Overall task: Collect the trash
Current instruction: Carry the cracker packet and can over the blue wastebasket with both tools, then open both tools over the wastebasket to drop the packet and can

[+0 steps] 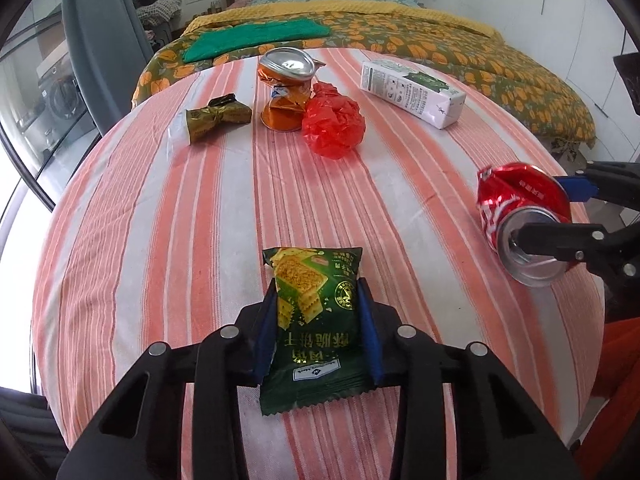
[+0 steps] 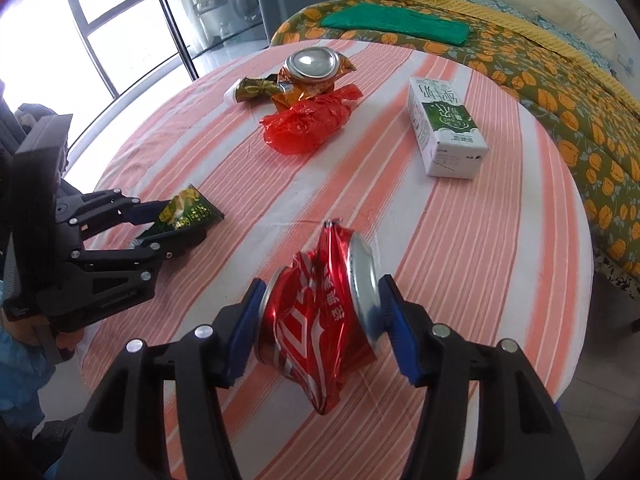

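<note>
Gripping two trash pieces at once: left tool (image 1: 318, 312) clamping green snack packet (image 1: 316, 312) lying on striped worktop (image 1: 160, 240), right tool (image 2: 322, 312) clamping crushed red can (image 2: 320, 312). Am judging lift next, then carry to bin, none in view. Am leaving orange can (image 1: 286, 88), red bag (image 1: 332, 124), gold wrapper (image 1: 216, 118), milk carton (image 1: 412, 92) waiting farther back; nothing blocking.

Glossy green foil wrapper (image 1: 310, 320), slick and crinkled, sits between matt blue rubbery pads (image 1: 266, 336) on the left gripper (image 1: 316, 312), all dull black plastic with shiny metal pins. Over on the right, a crushed red can (image 2: 316, 320), glossy painted metal with a bare silvery end. Beneath it all, a woven striped tablecloth (image 1: 160, 220), matt and slightly rough. Far side: crumpled shiny red plastic bag (image 1: 332, 124), an orange metallic can (image 1: 286, 84), a smooth printed paper carton (image 1: 412, 92).
</note>
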{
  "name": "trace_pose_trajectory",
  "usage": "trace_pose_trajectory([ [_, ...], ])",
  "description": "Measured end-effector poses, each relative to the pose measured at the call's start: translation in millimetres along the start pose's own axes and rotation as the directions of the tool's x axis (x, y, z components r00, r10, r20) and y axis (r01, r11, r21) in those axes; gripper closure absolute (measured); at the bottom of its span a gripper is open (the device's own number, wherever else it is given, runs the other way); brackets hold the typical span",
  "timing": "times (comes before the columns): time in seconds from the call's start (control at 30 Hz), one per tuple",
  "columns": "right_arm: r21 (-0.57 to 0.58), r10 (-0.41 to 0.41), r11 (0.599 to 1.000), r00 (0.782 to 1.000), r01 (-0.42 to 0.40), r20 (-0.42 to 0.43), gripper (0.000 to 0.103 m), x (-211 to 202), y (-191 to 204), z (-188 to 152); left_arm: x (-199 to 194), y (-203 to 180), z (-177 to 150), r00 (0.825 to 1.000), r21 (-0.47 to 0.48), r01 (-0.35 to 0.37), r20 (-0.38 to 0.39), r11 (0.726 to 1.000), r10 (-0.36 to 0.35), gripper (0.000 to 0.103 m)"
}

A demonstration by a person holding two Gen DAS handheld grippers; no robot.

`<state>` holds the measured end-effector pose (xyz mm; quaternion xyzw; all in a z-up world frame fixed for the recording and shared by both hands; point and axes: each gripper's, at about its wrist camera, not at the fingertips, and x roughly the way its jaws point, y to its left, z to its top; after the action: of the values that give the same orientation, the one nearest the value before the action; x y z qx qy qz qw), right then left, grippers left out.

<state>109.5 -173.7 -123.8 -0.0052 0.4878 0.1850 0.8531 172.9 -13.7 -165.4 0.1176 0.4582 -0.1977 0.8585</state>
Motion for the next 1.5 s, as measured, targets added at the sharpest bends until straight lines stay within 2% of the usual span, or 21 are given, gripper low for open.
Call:
trace_pose_trajectory([
  [0.17,0.017,0.028,0.999,0.999,-0.029,0.032,0.046,-12.7,-1.5,-4.8,-8.6,-5.6,-2.7,0.999,-0.025,0.042,0.017,0.999,-0.042,0.070],
  [0.5,0.075,0.070,0.994,0.994,-0.077,0.083,0.046,-29.5,-12.6,-14.6,-30.8,-35.2,2.9,0.992,-0.015,0.115,0.050,0.993,-0.114,0.071],
  [0.77,0.177,0.071,0.980,0.987,-0.096,0.142,0.046,-63.6,-53.7,-38.2,-34.7,-74.8,9.3,0.979,0.014,0.196,0.045,0.980,-0.197,0.071],
  [0.9,0.244,0.022,0.968,0.987,-0.061,0.158,0.046,-88.9,-92.2,-64.5,-33.4,-114.8,15.0,0.964,0.048,0.262,0.035,0.964,-0.264,0.071],
  [1.0,0.304,-0.043,0.953,0.989,-0.003,0.143,0.046,-105.3,-130.3,-92.3,-32.4,-155.6,21.0,0.947,0.093,0.317,0.019,0.944,-0.320,0.071],
  [1.23,0.455,-0.175,0.881,0.983,0.129,0.061,0.046,-122.3,-217.7,-163.2,-31.5,-269.3,32.5,0.896,0.223,0.439,-0.039,0.870,-0.442,0.071],
  [1.4,0.547,-0.232,0.815,0.973,0.193,0.003,0.046,-119.3,-267.8,-208.5,-13.4,-339.3,30.9,0.877,0.280,0.479,-0.112,0.832,-0.467,0.071],
  [1.5,0.593,-0.238,0.780,0.971,0.201,-0.015,0.046,-114.5,-290.8,-229.4,10.2,-375.9,25.3,0.873,0.298,0.488,-0.163,0.821,-0.459,0.071],
])
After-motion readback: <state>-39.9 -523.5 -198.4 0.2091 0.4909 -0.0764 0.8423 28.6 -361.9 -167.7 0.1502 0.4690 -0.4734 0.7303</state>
